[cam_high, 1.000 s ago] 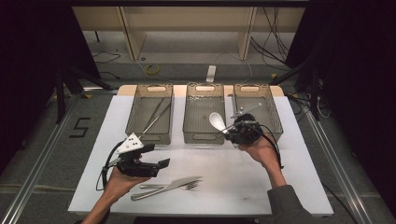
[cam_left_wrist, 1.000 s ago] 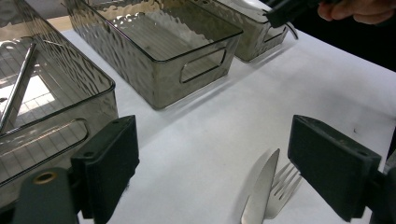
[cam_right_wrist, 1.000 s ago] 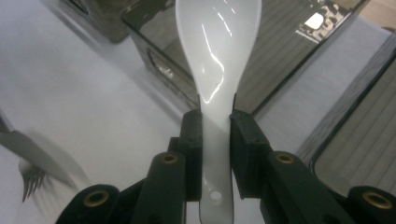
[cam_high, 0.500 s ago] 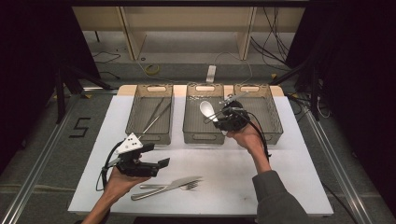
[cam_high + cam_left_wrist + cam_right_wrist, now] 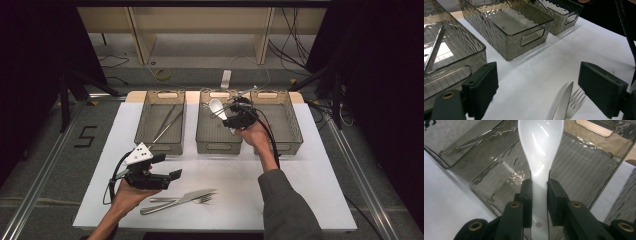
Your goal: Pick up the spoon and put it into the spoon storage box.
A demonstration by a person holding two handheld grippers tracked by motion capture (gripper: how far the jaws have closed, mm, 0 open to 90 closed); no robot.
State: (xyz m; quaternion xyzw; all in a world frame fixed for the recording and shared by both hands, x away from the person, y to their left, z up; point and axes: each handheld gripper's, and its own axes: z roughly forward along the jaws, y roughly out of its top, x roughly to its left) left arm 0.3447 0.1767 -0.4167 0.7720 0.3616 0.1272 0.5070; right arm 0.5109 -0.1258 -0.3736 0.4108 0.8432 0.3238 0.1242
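Note:
My right gripper point(image 5: 227, 114) point(image 5: 539, 192) is shut on the handle of a white spoon point(image 5: 217, 106) point(image 5: 541, 147), held in the air over the middle grey bin point(image 5: 218, 131) point(image 5: 579, 162), bowl pointing far-left. My left gripper point(image 5: 169, 167) point(image 5: 537, 87) rests low over the near-left table, jaws open with nothing between them. A metal knife point(image 5: 175, 201) point(image 5: 563, 103) and fork point(image 5: 192, 199) point(image 5: 576, 100) lie side by side on the white table just in front of it.
Three grey bins stand in a row at the table's far side. The left bin point(image 5: 161, 126) point(image 5: 446, 57) holds thin metal sticks point(image 5: 165, 124). The right bin point(image 5: 280, 120) point(image 5: 564, 15) stands beyond my right hand. A cable trails from each gripper.
My right gripper has carried the spoon leftward, from between the middle and right bins to over the middle bin. The left gripper stayed put.

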